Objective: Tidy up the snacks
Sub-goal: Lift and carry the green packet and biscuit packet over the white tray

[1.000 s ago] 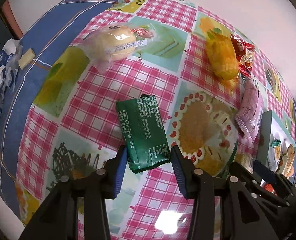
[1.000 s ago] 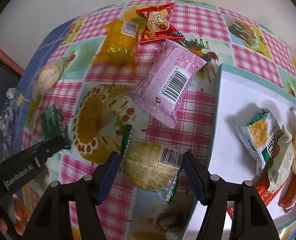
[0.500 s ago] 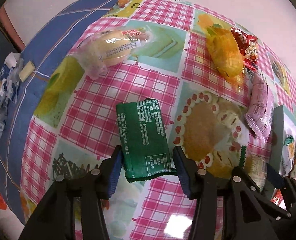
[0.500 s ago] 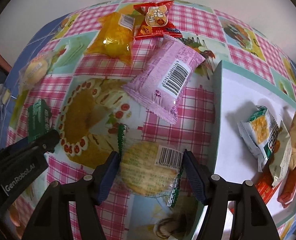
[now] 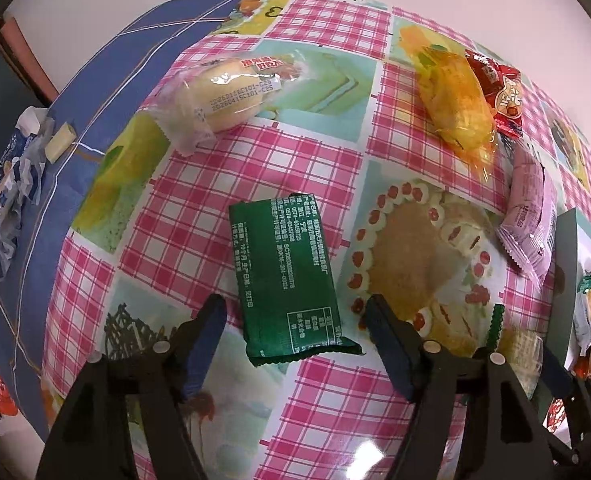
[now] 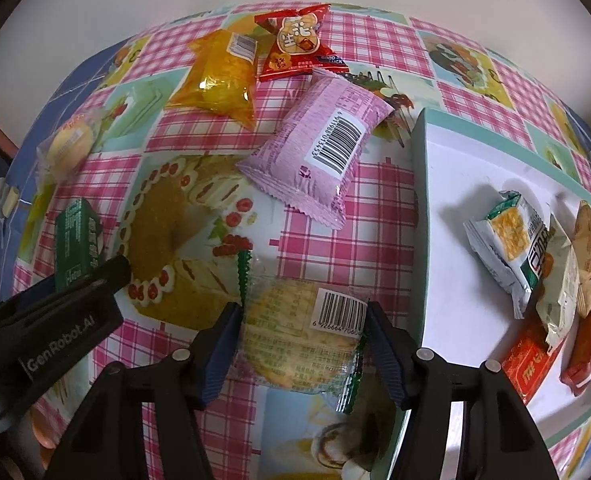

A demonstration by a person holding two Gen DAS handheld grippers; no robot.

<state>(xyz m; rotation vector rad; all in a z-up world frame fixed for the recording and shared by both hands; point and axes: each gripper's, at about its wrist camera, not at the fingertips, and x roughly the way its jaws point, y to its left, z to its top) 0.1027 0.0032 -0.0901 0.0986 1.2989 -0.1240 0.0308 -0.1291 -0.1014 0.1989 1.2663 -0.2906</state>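
A dark green packet (image 5: 287, 272) lies flat on the checked tablecloth (image 5: 223, 208). My left gripper (image 5: 295, 308) straddles its near end. The jaws are opening, with a gap on each side of the packet. In the right wrist view a clear packet of round crackers (image 6: 299, 336) sits between the pads of my right gripper (image 6: 301, 312). Those jaws are closing and both pads touch the wrapper's edges. The white tray (image 6: 455, 240) with a teal rim stands just right of it and holds several snack packets.
A pink packet (image 6: 319, 156), a yellow packet (image 6: 219, 76) and a red packet (image 6: 295, 44) lie farther back on the cloth. A wrapped pale bun (image 5: 223, 92) lies far left. Crumpled blue-and-white wrappers (image 5: 7, 192) sit on the blue cloth at the left edge.
The left jaws have spread apart around the green packet, which stays on the cloth. The right jaws have narrowed onto the cracker packet. Both grippers have shifted slightly over the table.
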